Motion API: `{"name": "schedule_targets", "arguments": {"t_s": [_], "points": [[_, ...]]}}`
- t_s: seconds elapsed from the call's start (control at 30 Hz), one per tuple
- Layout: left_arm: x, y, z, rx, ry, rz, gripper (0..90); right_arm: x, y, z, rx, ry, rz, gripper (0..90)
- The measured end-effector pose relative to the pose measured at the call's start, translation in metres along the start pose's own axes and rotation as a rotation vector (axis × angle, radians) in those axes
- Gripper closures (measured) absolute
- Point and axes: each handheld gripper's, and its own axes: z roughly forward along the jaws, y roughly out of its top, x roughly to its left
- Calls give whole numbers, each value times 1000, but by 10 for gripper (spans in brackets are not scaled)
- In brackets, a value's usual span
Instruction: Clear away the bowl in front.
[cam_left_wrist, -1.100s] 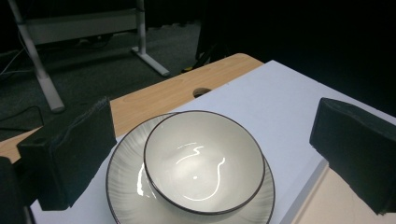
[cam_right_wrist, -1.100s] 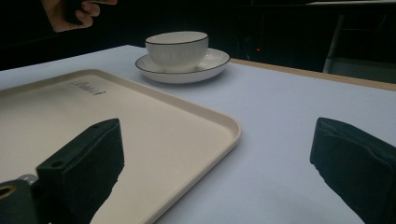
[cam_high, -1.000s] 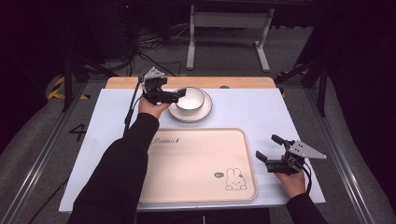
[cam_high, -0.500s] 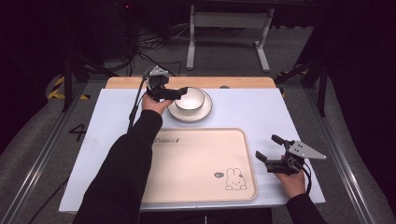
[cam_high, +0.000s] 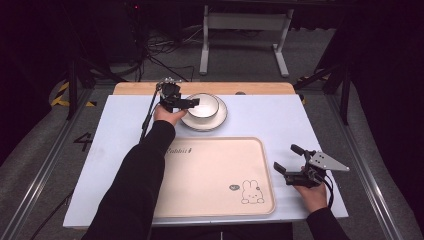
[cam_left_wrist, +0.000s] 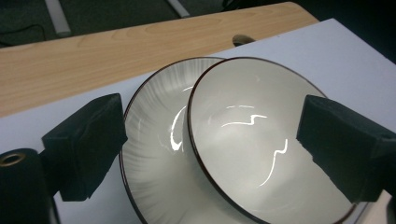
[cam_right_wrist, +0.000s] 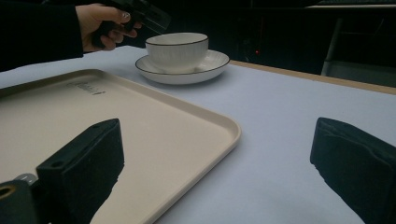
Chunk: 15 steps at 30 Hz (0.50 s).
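Where the bowl (cam_high: 205, 104) sits in its saucer (cam_high: 220, 118) at the counter's (cam_high: 280, 115) far middle, the left claw (cam_high: 192, 102) hovers over its left rim, jaws apart. The left gripper view reveals the bowl off-centre. Right claw (cam_high: 288, 161), apart, rests right of the tray (cam_high: 210, 175).

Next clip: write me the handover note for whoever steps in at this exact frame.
Left gripper: open, jaws either side of the bowl's near rim, nothing clamped.
Right gripper: open, empty, resting on the table right of the tray.
Bowl sits on the saucer, off-centre, at the far side of the white mat.
The tray holds nothing.
Done: the reach to the bowl.
Left, probably: close on the bowl's rim, lift it and likely move the dishes to the tray.
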Motion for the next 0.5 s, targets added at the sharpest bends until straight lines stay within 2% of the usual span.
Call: {"name": "schedule_targets", "arguments": {"t_s": [0.1,0.23,0.33,0.37,0.5], "points": [[0,-3,7,40,15,-16,141,0,0,0,-2,-1,-3,36],[1,-5,12,69,10,-35,168,0,0,0,-2,-1,-2,36],[3,-6,18,109,17,-57,205,0,0,0,-2,0,-2,36],[2,-7,20,118,14,-69,222,0,0,0,-2,0,-2,37],[1,-7,23,136,14,-73,281,0,0,0,-2,1,-3,36]]}}
